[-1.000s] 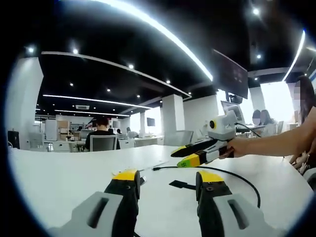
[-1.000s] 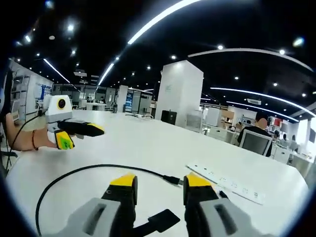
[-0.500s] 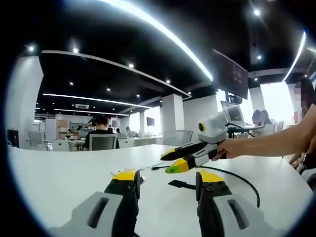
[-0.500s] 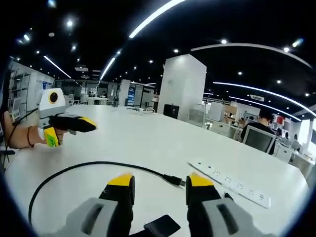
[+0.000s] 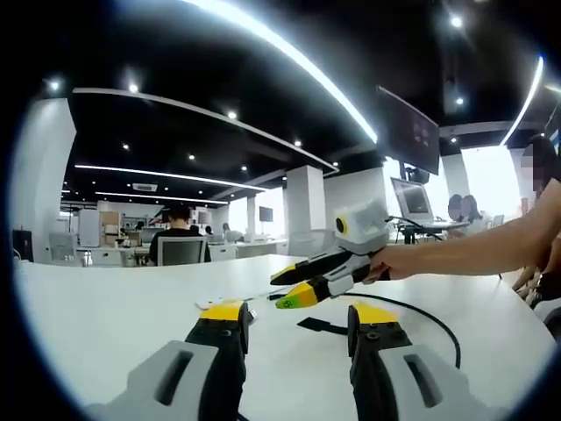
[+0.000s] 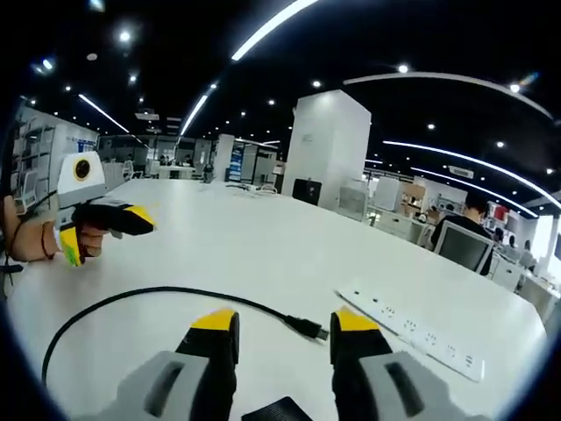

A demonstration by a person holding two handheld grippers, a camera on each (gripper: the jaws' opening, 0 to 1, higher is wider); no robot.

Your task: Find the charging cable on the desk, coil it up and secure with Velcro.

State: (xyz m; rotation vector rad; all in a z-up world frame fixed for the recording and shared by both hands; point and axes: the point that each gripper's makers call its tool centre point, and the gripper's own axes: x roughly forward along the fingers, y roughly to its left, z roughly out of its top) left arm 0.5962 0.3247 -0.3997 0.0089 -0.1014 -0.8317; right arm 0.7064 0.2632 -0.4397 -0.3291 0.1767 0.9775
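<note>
A black charging cable [image 6: 158,291] lies in a wide arc on the white desk [image 6: 263,246]. Its USB plug [image 6: 308,329] rests just beyond my right gripper [image 6: 285,322], whose jaws stand open with nothing between them. A black Velcro strap [image 6: 276,410] lies under those jaws at the view's bottom edge. In the left gripper view the strap [image 5: 320,326] lies between the tips of my open left gripper [image 5: 298,313], and the cable [image 5: 429,317] curves off to the right. My right gripper [image 5: 289,289] reaches in from the right, above the desk, held by a hand.
A white power strip [image 6: 412,338] lies to the right of the plug. My left gripper [image 6: 101,230] hangs over the desk's left side in a hand. Desks, chairs, a monitor [image 6: 460,250] and seated people fill the office behind.
My right gripper has moved left across the left gripper view, over the plug end of the cable. The left gripper has held still.
</note>
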